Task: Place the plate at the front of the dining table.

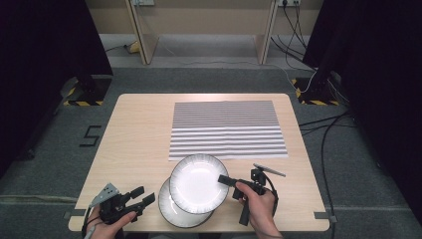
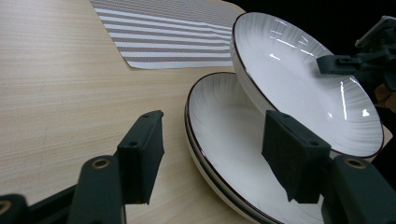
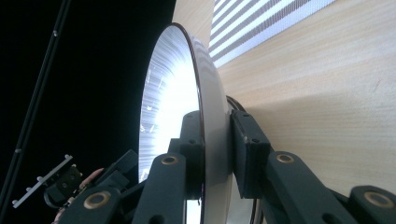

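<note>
While the pale wooden tabletop (image 1: 139,144) carries everything here, a grey-and-white striped placemat (image 1: 228,129) lies flat on its far half, right of centre. Nearer the person, at the front edge, two white plates with thin dark rims overlap. The lower plate (image 1: 171,211) rests flat on the wood; in the left gripper view it appears to sit on another rim beneath it, though I cannot tell for sure. The upper plate (image 1: 198,183) is lifted and tilted above it, its far edge just reaching the near border of the placemat in the high view.

The right tool (image 1: 225,179) is clenched on the upper plate's right rim, one pad (image 3: 191,144) pressed on the bright inner face and the other on the grey underside, as the right gripper view shows edge-on. The person's right hand (image 1: 259,204) grips its handle at the front edge of the tabletop.

The left tool (image 1: 142,195) sits released, its jaws spread wide and holding nothing, just left of the lower plate. The left hand (image 1: 112,219) holds it low over the front left corner.
</note>
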`<action>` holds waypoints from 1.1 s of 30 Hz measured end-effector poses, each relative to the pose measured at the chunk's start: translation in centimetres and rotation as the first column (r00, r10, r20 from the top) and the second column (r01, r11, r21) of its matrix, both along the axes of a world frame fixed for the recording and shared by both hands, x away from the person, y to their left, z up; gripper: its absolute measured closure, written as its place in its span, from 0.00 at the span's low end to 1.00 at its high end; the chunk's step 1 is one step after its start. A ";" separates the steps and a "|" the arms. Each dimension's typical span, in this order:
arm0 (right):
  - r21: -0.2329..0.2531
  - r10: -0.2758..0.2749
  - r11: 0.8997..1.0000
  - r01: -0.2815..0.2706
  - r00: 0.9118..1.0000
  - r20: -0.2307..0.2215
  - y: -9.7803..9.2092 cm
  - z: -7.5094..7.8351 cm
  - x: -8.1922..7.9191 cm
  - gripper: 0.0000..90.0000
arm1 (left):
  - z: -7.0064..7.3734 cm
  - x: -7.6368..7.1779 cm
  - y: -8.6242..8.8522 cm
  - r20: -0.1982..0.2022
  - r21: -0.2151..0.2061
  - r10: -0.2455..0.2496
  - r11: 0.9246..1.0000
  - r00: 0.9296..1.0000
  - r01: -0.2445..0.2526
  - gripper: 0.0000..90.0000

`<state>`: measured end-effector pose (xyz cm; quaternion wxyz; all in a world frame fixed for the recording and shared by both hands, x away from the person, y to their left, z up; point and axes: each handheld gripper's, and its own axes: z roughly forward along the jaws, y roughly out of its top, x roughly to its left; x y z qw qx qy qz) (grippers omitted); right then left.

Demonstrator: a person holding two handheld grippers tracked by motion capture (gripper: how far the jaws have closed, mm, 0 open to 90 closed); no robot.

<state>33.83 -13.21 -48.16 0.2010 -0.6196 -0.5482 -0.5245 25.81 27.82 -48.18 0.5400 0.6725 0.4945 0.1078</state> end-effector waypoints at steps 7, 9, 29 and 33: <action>-0.002 -0.016 1.000 0.016 1.000 0.016 -0.6 0.5 0.2 0.84 | -0.1 0.0 0.1 0.003 -0.002 0.009 1.000 1.000 -0.009 0.42; 0.001 -0.021 1.000 0.021 1.000 0.016 -0.8 0.7 0.3 0.84 | -0.2 0.1 0.2 0.000 -0.004 0.007 1.000 1.000 -0.007 0.42; 0.010 -0.048 0.999 0.047 0.998 0.049 -1.3 1.7 1.2 0.84 | -1.1 0.1 1.3 -0.015 0.008 0.055 0.998 0.998 -0.055 0.42; 0.015 -0.051 0.999 0.051 0.997 0.050 -1.5 1.9 1.3 0.84 | -1.1 0.2 1.3 -0.019 0.009 0.053 0.999 0.998 -0.053 0.42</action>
